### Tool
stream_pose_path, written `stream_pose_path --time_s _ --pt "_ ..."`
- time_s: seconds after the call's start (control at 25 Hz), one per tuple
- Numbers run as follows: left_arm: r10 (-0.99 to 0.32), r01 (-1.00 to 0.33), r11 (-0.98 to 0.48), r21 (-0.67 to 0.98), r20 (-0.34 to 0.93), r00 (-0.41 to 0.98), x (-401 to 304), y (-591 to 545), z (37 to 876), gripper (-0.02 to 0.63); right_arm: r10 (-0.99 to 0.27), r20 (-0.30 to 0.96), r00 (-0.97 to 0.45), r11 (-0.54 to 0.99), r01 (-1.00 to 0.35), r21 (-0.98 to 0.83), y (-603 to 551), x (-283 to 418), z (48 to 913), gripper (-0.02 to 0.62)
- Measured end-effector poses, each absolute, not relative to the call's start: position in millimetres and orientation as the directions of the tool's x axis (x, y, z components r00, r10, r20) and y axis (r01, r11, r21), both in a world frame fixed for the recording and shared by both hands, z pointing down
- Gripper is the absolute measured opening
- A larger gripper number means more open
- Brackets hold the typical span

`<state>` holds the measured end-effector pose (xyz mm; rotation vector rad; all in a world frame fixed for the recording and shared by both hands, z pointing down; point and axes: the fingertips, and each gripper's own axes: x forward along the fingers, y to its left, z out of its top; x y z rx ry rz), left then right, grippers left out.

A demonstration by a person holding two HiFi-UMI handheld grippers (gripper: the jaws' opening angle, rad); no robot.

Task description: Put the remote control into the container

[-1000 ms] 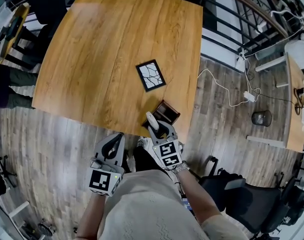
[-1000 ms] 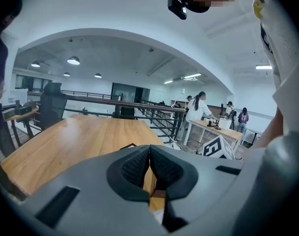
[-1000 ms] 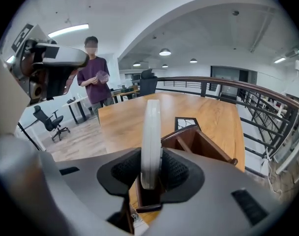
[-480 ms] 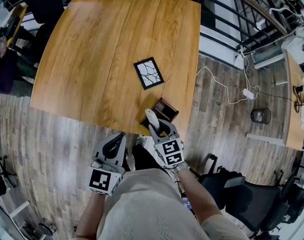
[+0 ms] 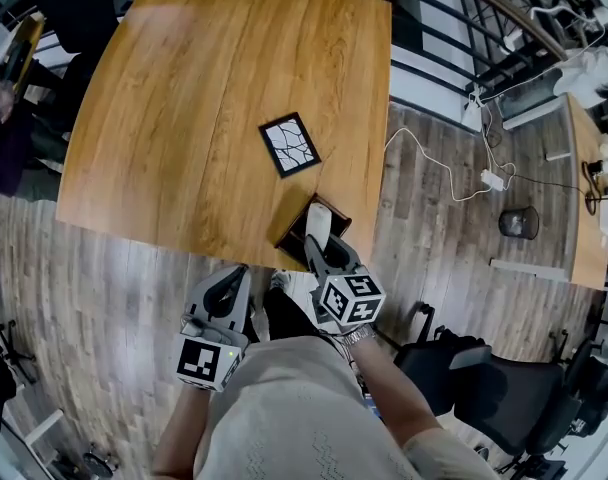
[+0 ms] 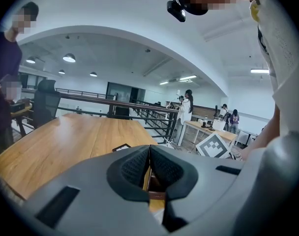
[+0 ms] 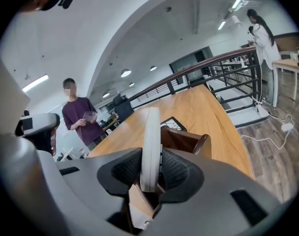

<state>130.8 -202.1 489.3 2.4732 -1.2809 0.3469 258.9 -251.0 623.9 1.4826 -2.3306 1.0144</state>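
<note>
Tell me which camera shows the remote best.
The right gripper view: the white remote fills the middle, edge-on, clamped between the right gripper jaws by the brown container. The head view shows only its small pale end; the left gripper view does not show it.

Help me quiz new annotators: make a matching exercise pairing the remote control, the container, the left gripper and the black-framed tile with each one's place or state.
Things:
1. remote control
2. container
3. left gripper
4. black-framed tile

Places or states:
A. shut, nothing between the jaws
B. flat on the table, further in from the near edge
C. clamped in the right gripper
D. standing at the table's near edge

Pairs: 1-C, 2-D, 3-A, 4-B
</note>
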Motion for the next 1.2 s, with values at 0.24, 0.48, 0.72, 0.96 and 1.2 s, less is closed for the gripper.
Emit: stream_pose_path --time_s 0.24,0.48,0.72,0.96,1.2 --pt "-0.744 -0.823 -0.539 0.181 0.357 0.565 128 -201 488 0.014 -0.788 0.541 -0.293 0.228 -0.956 -0.185 -257 271 623 0.129" --pt "-0.747 -0.827 -0.532 0.181 0.358 0.559 123 -200 489 0.014 -0.806 0.545 -0.230 0.177 -0.973 -0.149 -255 279 618 0.130" --pt "-0.750 -0.828 -0.529 0.186 0.354 0.559 119 -197 488 0.014 -0.834 0.516 -0.192 0.190 -0.980 -0.059 -259 282 605 0.133" --pt "-0.747 -0.822 -0.538 0.187 0.346 0.568 126 -196 487 0.014 -0.810 0.542 -0.225 0.207 -0.974 -0.096 -256 287 609 0.132" --pt "-0.749 -0.822 -0.539 0.186 0.341 0.568 127 -195 486 0.014 -0.798 0.558 -0.229 0.241 -0.969 -0.054 -248 284 612 0.132"
